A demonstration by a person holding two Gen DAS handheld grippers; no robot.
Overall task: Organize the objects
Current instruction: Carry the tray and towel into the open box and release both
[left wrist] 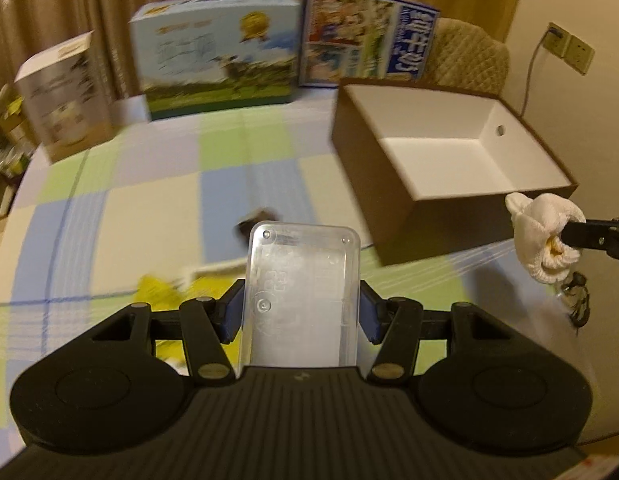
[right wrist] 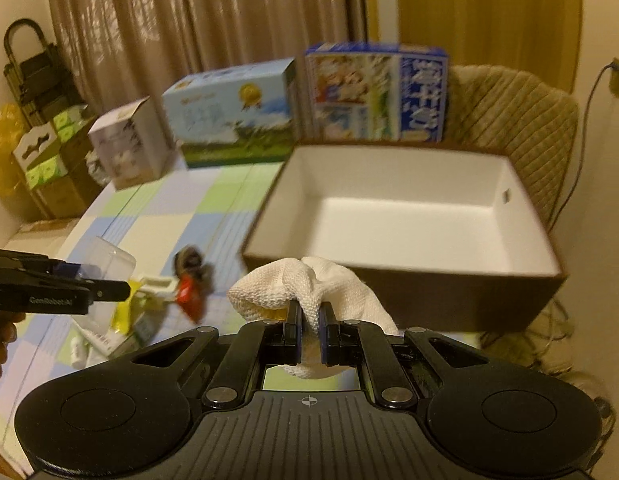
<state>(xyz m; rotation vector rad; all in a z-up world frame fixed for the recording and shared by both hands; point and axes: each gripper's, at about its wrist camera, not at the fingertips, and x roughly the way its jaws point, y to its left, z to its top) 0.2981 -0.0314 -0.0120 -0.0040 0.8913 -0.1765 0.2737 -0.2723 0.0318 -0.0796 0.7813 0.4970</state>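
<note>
Left tool (left wrist: 301, 312): clenched on a clear plastic case (left wrist: 303, 296), held upright between the blue pads, lower centre of the left wrist view; lifted off the surface.
Right tool (right wrist: 309, 334): clenched on a white cloth (right wrist: 309, 284), bunched between the narrow jaws, centre of the right wrist view, just short of the near wall of the box.
Open box (right wrist: 401, 216): brown outside, white inside, nothing visible in it; centre right in both views. Judged to be the place where the things go, as both tools carry their loads lifted and the cloth is pointed at it.
Remaining clutter (right wrist: 149, 300): lower left of the right wrist view; yellow packet, white tube, red piece, dark round item. Blurred, so not identified further. Presumably next to be sorted.
Surface (left wrist: 149, 200): covered with a checked cloth in blue, green and cream.
Room: printed cartons (left wrist: 217, 56) stand along the far edge, upper centre; beige curtains behind; quilted chair back (right wrist: 509, 120) upper right; wall socket with cable at far right.
</note>
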